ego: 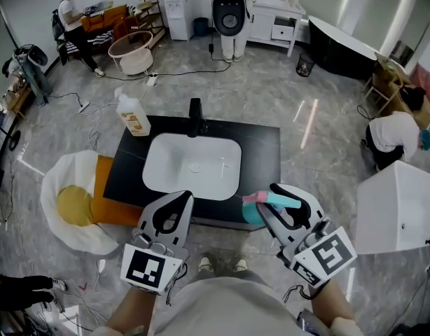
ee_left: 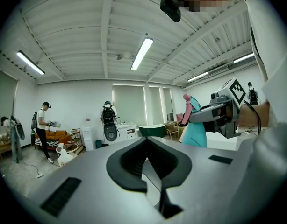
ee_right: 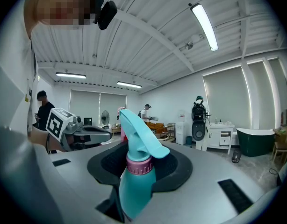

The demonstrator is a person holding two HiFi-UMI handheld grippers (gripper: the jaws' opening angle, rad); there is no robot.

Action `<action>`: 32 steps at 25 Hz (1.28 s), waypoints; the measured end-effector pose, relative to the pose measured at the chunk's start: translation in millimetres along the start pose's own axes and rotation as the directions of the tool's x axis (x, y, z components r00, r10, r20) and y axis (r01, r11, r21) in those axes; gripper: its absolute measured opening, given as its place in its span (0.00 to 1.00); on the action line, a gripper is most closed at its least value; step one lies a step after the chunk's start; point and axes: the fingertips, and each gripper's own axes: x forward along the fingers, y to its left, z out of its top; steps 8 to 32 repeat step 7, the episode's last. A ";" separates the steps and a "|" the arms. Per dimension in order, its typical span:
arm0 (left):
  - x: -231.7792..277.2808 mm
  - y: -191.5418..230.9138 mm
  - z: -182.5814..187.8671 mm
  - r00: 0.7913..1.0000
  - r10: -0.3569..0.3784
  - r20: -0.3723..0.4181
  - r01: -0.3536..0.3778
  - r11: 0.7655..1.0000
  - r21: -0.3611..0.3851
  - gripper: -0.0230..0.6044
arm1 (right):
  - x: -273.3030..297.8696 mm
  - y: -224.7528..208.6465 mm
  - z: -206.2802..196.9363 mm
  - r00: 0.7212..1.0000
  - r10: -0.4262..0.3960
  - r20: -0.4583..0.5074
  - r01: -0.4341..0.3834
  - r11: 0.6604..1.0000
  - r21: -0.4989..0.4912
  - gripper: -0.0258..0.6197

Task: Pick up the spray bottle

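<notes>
The teal spray bottle [ee_right: 134,181], with its pink collar, stands upright at the lower centre of the right gripper view. The right gripper [ego: 276,203] clamps it at the neck between its dark pads. In the head view the bottle shows at the front right edge of the black counter [ego: 260,152], just right of the white basin [ego: 157,168]. The left gripper [ego: 183,200], lower left of centre, is closed with nothing between its jaws.

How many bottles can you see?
2: the teal spray bottle held in the right gripper, and a pump bottle at the counter's far left corner. Others may hide behind.
</notes>
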 end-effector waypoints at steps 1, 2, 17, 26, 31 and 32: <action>-0.1 -0.7 0.5 1.000 0.000 -0.004 0.000 1.000 -0.002 0.06 | -0.7 -0.3 0.4 1.000 -0.001 0.000 0.001 1.000 0.002 0.29; -0.2 -1.7 0.8 1.000 -0.004 -0.003 0.004 1.000 -0.009 0.06 | -1.0 -0.5 0.7 1.000 -0.003 0.000 0.003 1.000 0.003 0.29; 0.9 -2.3 10.4 1.000 -0.009 0.025 0.010 0.999 -0.040 0.06 | 1.0 -0.6 0.3 1.000 -0.010 0.001 0.010 1.000 0.014 0.29; 0.9 -2.3 10.4 1.000 -0.009 0.025 0.010 0.999 -0.040 0.06 | 1.0 -0.6 0.3 1.000 -0.010 0.001 0.010 1.000 0.014 0.29; 0.9 -2.3 10.4 1.000 -0.009 0.025 0.010 0.999 -0.040 0.06 | 1.0 -0.6 0.3 1.000 -0.010 0.001 0.010 1.000 0.014 0.29; 0.9 -2.3 10.4 1.000 -0.009 0.025 0.010 0.999 -0.040 0.06 | 1.0 -0.6 0.3 1.000 -0.010 0.001 0.010 1.000 0.014 0.29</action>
